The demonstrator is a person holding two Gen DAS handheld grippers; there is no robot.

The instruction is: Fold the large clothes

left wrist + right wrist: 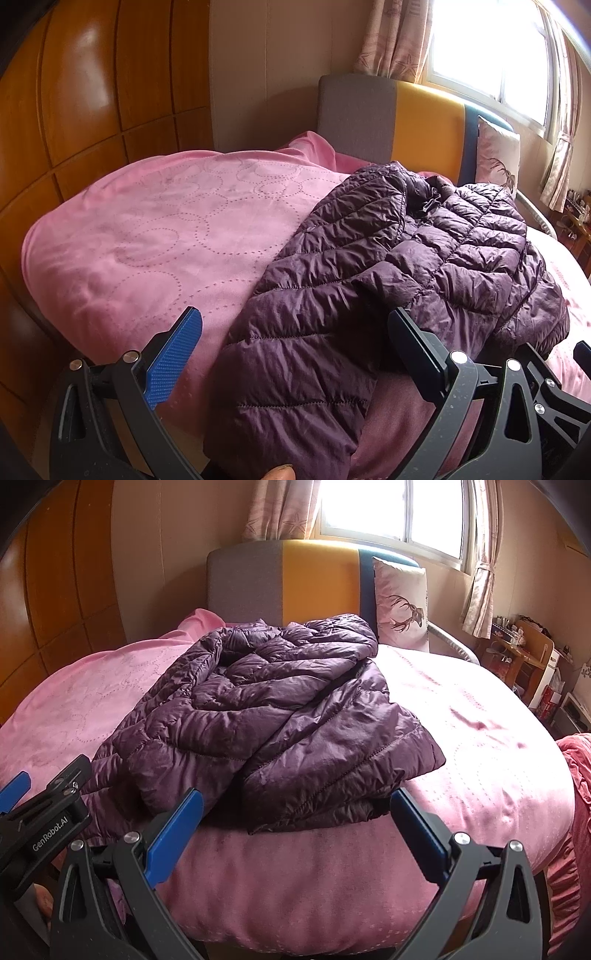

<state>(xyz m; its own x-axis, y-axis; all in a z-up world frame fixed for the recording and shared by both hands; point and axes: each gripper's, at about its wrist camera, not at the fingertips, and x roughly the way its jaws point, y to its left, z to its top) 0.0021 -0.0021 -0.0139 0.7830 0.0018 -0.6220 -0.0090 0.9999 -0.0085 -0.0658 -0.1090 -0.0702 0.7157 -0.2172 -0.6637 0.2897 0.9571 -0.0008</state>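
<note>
Purple quilted puffer jacket (266,716) lies bunched near the middle of the pink bed cover (480,738). Both the left gripper (295,354) and right gripper (295,830) hover open, empty; each should probably pinch a near hem corner and spread it flat.

left claw (295,354) open, right claw (295,830) open
</note>
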